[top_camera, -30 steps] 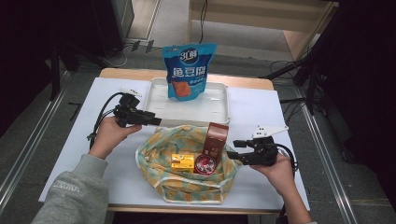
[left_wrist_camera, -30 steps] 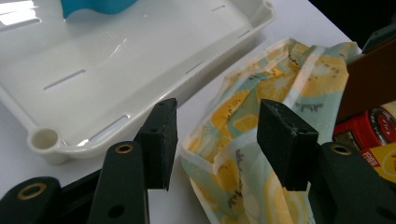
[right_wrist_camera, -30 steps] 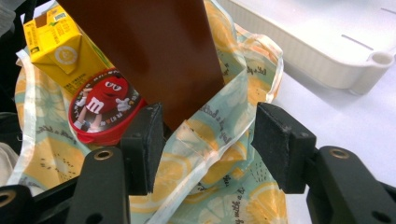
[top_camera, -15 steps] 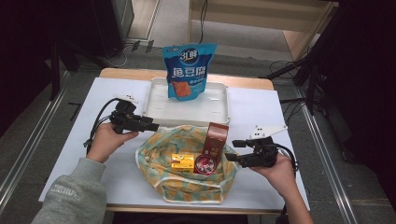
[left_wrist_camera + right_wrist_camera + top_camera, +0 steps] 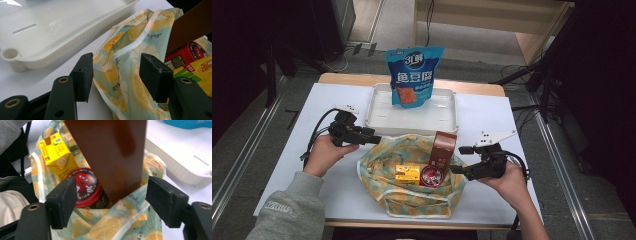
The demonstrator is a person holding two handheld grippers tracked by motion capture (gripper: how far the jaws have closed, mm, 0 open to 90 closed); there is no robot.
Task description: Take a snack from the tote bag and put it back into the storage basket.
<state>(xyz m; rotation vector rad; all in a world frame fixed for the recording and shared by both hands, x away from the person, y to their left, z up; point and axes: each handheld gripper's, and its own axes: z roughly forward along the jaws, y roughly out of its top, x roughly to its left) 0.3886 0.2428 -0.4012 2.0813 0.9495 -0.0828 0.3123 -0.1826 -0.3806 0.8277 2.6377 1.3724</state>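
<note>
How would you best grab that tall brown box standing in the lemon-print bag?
Probably the brown box by its upper half, coming from the right side: it stands upright above the bag's rim, its flat narrow faces exposed, with the red tin crowding its base.

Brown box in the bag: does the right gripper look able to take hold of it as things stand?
Probably yes. The right gripper is open, its jaws standing either side of the upright brown box; only the bag rim lies below them.
</note>
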